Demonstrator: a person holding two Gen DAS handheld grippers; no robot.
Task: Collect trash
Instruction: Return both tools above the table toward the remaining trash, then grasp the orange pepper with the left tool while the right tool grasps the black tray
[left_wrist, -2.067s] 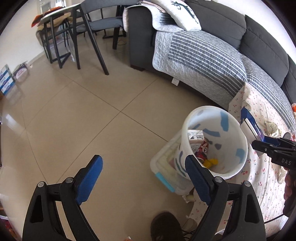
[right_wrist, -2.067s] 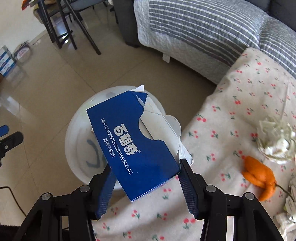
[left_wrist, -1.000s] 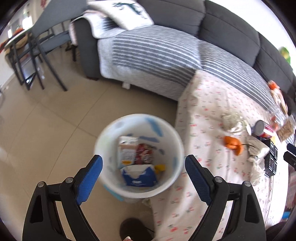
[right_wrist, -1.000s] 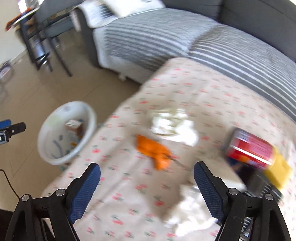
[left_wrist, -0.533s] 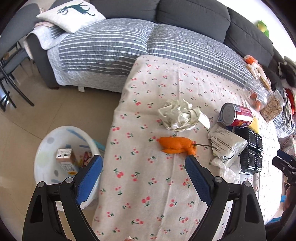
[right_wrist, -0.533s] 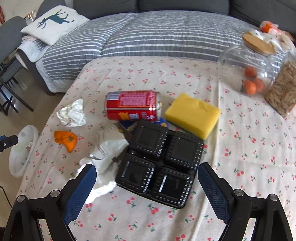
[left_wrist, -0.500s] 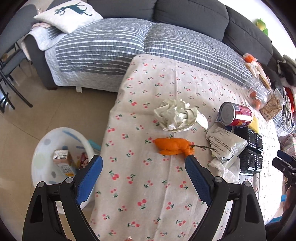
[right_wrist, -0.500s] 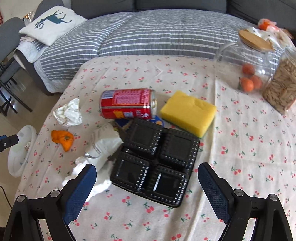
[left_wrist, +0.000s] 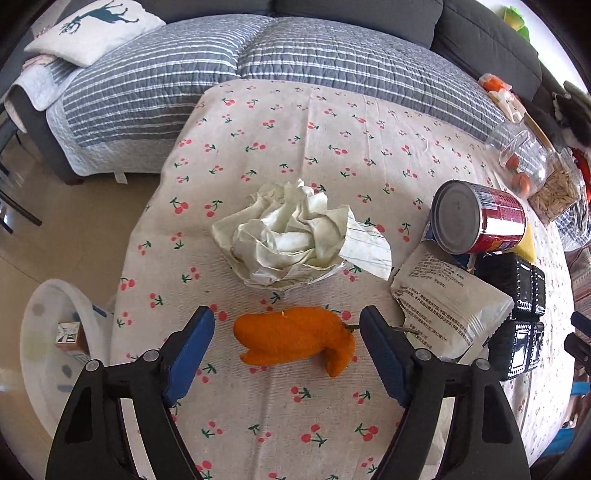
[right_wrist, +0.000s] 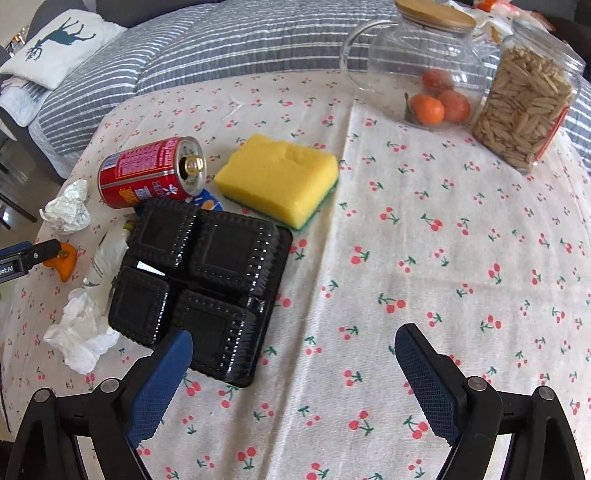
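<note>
An orange peel (left_wrist: 295, 339) lies on the cherry-print tablecloth (left_wrist: 295, 129) between the fingers of my open left gripper (left_wrist: 286, 326), which hangs just above it. Behind it lie a crumpled paper wad (left_wrist: 288, 240), a silver wrapper (left_wrist: 447, 299) and a red can (left_wrist: 480, 218) on its side. The white trash bin (left_wrist: 40, 332) stands on the floor at the left. My right gripper (right_wrist: 291, 349) is open and empty over the cloth, next to a black plastic tray (right_wrist: 195, 280). The can (right_wrist: 151, 171), peel (right_wrist: 62, 260) and a white tissue (right_wrist: 79, 332) show there too.
A yellow sponge (right_wrist: 277, 181), a glass jar of oranges (right_wrist: 421, 70) and a jar of seeds (right_wrist: 524, 107) stand on the table. A grey striped sofa (left_wrist: 258, 55) runs behind it. The table's left edge drops to the tiled floor (left_wrist: 55, 221).
My left gripper has swung from the bin to the table and come down around the orange peel. My right gripper has let go of the blue biscuit box, moved right and come lower.
</note>
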